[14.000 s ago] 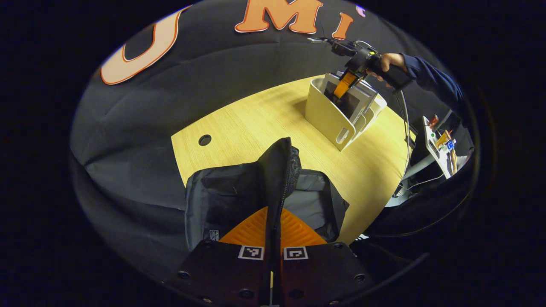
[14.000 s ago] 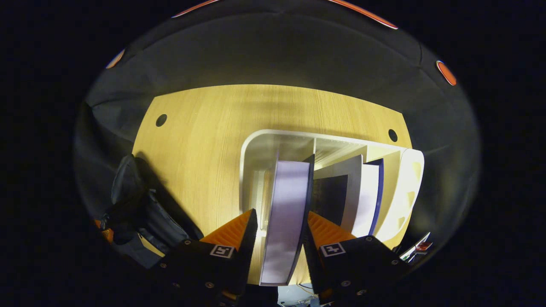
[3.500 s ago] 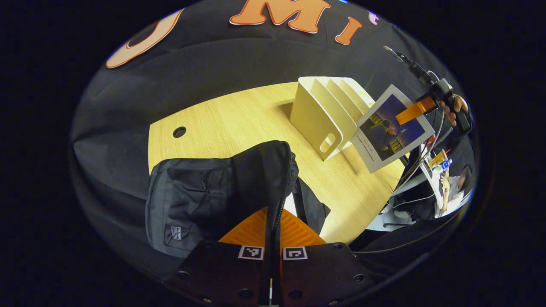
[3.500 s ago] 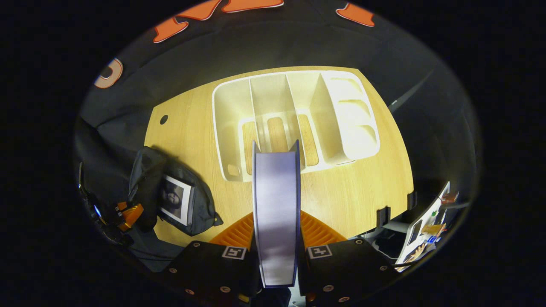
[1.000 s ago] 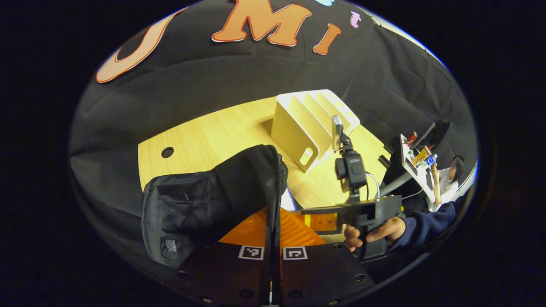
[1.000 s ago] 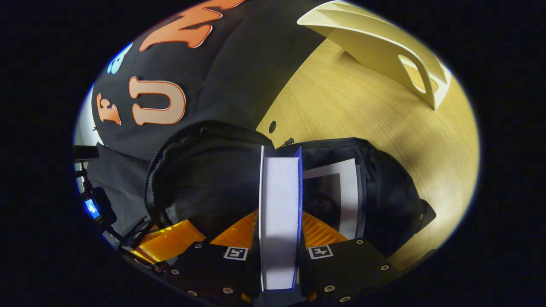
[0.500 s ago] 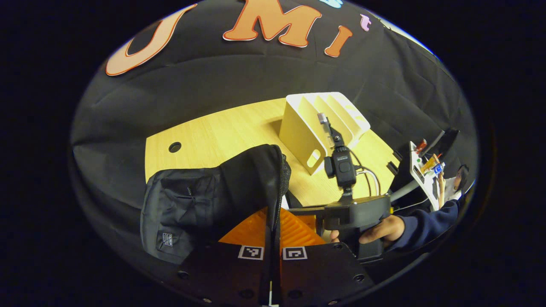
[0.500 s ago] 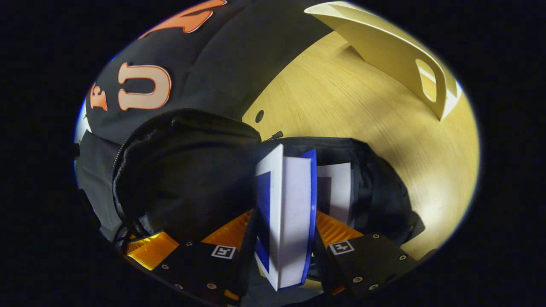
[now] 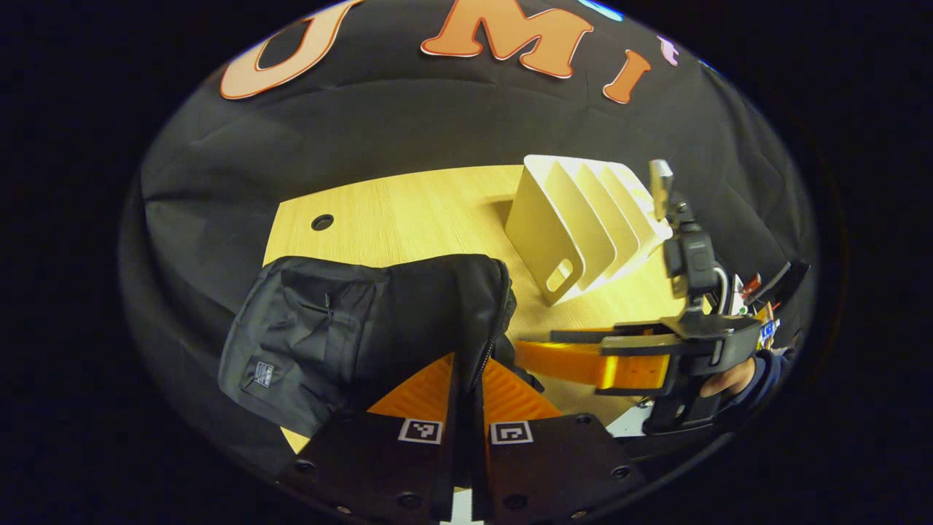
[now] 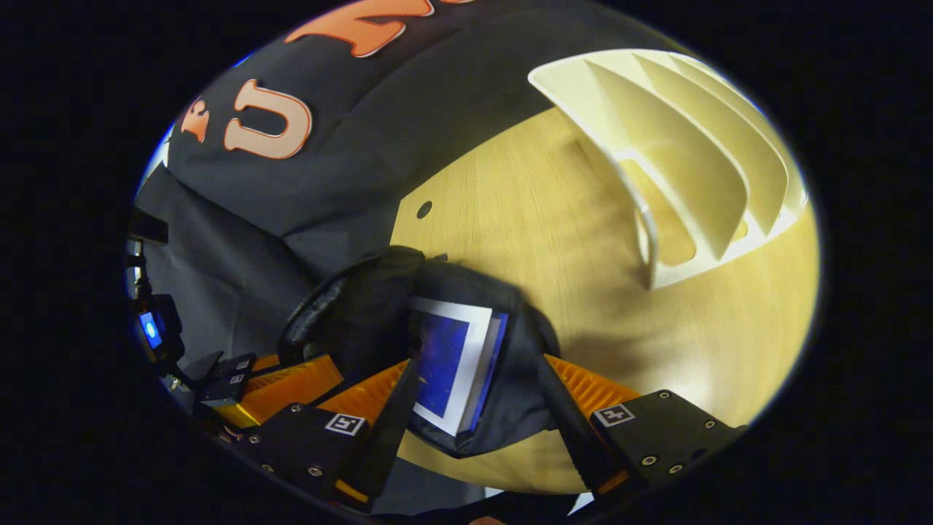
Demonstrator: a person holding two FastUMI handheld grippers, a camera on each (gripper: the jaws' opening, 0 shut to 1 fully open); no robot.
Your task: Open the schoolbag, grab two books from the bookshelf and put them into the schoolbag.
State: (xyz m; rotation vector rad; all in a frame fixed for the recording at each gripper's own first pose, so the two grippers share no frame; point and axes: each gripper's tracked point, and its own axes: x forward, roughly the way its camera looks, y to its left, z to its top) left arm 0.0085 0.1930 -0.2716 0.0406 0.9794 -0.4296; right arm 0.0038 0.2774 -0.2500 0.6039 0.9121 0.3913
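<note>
The black schoolbag (image 9: 342, 328) lies on the wooden table (image 9: 423, 211). My left gripper (image 9: 466, 368) is shut on its raised flap along the zipper edge. In the right gripper view, a blue-covered book (image 10: 452, 368) lies inside the open schoolbag (image 10: 364, 306). My right gripper (image 10: 477, 364) stands open just in front of the bag's mouth, fingers spread wide to either side of the book and apart from it. The right gripper (image 9: 536, 348) also appears at the right of the left gripper view, held by a hand (image 9: 729, 375). The cream bookshelf (image 10: 678, 175) stands with bare slots.
The bookshelf (image 9: 583, 226) stands at the table's far right. A round cable hole (image 9: 321, 222) sits near the table's back left corner. The left gripper (image 10: 284, 383) shows beside the bag. Beyond the table's right edge is a stand with small gear (image 9: 758, 321).
My right gripper has opened and let go of the blue book, which now lies in the bag. It has drawn back from the opening. The left gripper still holds the flap.
</note>
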